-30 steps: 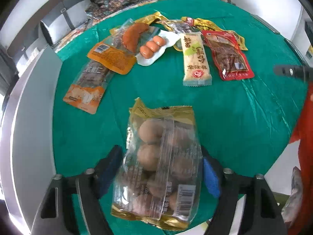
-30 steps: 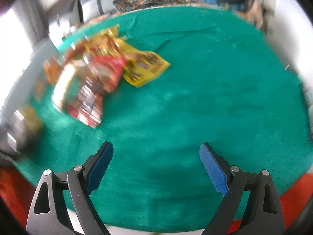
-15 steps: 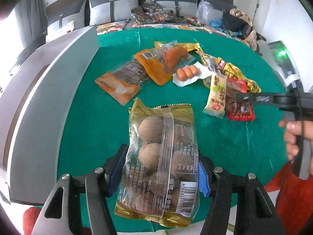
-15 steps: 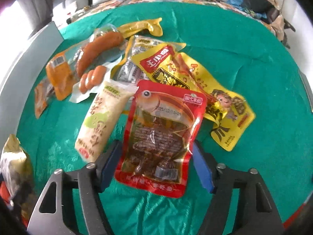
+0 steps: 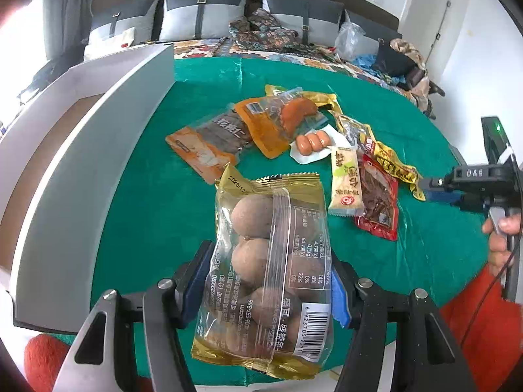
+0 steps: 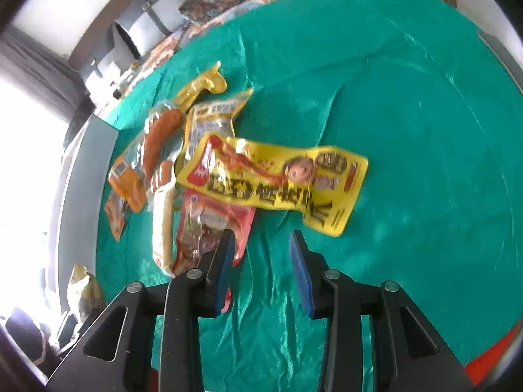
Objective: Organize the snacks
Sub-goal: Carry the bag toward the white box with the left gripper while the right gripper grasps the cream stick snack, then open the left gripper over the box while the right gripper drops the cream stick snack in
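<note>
My left gripper is shut on a clear and gold bag of round brown snacks, held above the green tablecloth. The same bag shows in the right wrist view at the far left. My right gripper hangs low over the cloth with its jaws narrow and opening. Only cloth shows between them. A red fish packet lies under and beside its left finger. A yellow packet lies just beyond the fingertips. In the left wrist view the right gripper reaches in from the right.
A pile of snacks lies mid-table: a cream bar, two orange packets, and small sausages. A grey-white box stands along the left edge. A hand holds the right gripper. A sofa is behind the table.
The left gripper closed tighter on the bag, lifted and rolled, bringing the box into view. The right gripper moved to the pile, narrowed from wide open, then shifted right off the red packet.
</note>
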`<state>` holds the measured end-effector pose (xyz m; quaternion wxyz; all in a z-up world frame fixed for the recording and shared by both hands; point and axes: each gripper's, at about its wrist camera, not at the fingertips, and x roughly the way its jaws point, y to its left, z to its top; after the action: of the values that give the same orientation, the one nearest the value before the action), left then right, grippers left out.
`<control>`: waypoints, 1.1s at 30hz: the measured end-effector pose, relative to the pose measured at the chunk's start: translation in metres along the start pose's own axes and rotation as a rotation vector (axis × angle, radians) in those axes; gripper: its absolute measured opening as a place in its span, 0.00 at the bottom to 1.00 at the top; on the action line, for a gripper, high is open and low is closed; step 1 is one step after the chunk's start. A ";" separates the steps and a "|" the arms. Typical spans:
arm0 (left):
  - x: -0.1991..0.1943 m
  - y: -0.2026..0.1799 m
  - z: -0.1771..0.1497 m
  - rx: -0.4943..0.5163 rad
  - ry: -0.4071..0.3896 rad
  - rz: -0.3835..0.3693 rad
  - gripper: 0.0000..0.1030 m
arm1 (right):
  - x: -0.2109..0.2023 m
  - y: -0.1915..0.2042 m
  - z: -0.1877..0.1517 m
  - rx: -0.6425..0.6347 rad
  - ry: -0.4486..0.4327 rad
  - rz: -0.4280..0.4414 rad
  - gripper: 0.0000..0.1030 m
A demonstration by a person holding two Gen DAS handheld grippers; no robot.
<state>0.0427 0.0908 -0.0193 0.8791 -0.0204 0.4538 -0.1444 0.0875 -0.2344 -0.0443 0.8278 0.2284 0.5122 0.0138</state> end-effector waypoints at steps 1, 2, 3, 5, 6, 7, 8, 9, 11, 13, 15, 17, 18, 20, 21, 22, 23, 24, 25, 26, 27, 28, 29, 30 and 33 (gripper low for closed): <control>0.000 0.001 0.000 -0.005 -0.002 0.001 0.60 | 0.004 0.005 -0.003 0.006 0.032 0.000 0.37; 0.000 0.002 0.001 -0.009 -0.003 0.002 0.60 | 0.008 0.011 -0.005 0.006 0.050 0.006 0.37; -0.001 0.003 0.000 -0.013 -0.004 0.005 0.60 | 0.011 0.020 -0.008 -0.005 0.059 0.020 0.38; -0.004 0.007 0.001 -0.023 -0.012 0.006 0.60 | 0.015 0.043 -0.010 -0.064 0.056 0.048 0.37; -0.007 0.009 0.000 -0.029 -0.016 0.008 0.60 | 0.019 0.058 -0.010 -0.105 0.058 0.062 0.37; -0.008 0.011 0.000 -0.035 -0.020 0.009 0.60 | 0.025 0.077 -0.008 -0.157 0.066 0.069 0.37; -0.010 0.014 -0.001 -0.042 -0.022 0.009 0.60 | 0.030 0.087 -0.007 -0.184 0.068 0.067 0.37; -0.013 0.017 -0.002 -0.057 -0.026 0.010 0.60 | 0.038 0.100 -0.004 -0.213 0.067 0.060 0.38; -0.017 0.022 -0.001 -0.080 -0.027 0.017 0.60 | 0.064 0.129 0.002 -0.276 0.080 0.017 0.38; -0.024 0.028 0.000 -0.101 -0.035 0.022 0.60 | 0.092 0.147 0.002 -0.344 0.127 -0.052 0.36; -0.038 0.037 0.000 -0.131 -0.049 0.019 0.60 | 0.108 0.157 0.003 -0.408 0.137 -0.177 0.26; -0.053 0.047 0.001 -0.164 -0.064 -0.001 0.60 | 0.100 0.153 0.006 -0.361 0.133 -0.132 0.20; -0.059 0.052 0.002 -0.178 -0.070 -0.011 0.60 | 0.094 0.150 0.007 -0.345 0.128 -0.109 0.19; -0.071 0.061 0.006 -0.194 -0.083 -0.022 0.60 | 0.076 0.141 0.011 -0.298 0.107 -0.028 0.12; -0.081 0.069 0.011 -0.207 -0.102 -0.029 0.60 | 0.069 0.137 0.015 -0.269 0.106 0.007 0.12; -0.087 0.076 0.015 -0.221 -0.114 -0.032 0.60 | 0.058 0.132 0.019 -0.226 0.103 0.061 0.12; -0.096 0.087 0.021 -0.246 -0.130 -0.034 0.60 | 0.053 0.132 0.021 -0.213 0.100 0.089 0.12; -0.102 0.098 0.026 -0.267 -0.143 -0.032 0.60 | 0.044 0.135 0.022 -0.210 0.096 0.115 0.12; -0.107 0.108 0.030 -0.282 -0.154 -0.025 0.60 | 0.036 0.140 0.025 -0.214 0.089 0.141 0.12; -0.112 0.120 0.033 -0.295 -0.167 -0.005 0.60 | 0.029 0.148 0.027 -0.217 0.085 0.170 0.12; -0.119 0.137 0.038 -0.307 -0.182 0.043 0.60 | 0.023 0.156 0.029 -0.219 0.082 0.198 0.12; -0.124 0.149 0.041 -0.315 -0.188 0.079 0.60 | 0.017 0.166 0.031 -0.217 0.077 0.235 0.12; -0.127 0.161 0.042 -0.325 -0.195 0.109 0.60 | 0.011 0.181 0.032 -0.217 0.075 0.282 0.12; -0.131 0.175 0.044 -0.337 -0.201 0.141 0.60 | 0.009 0.196 0.031 -0.222 0.075 0.317 0.12; -0.137 0.218 0.049 -0.374 -0.200 0.251 0.60 | -0.008 0.257 0.021 -0.282 0.085 0.435 0.12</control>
<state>0.0583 0.3326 0.0813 0.9116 -0.1405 0.3824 0.0553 0.1557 -0.0141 0.0707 0.8067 0.2147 0.4785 0.2725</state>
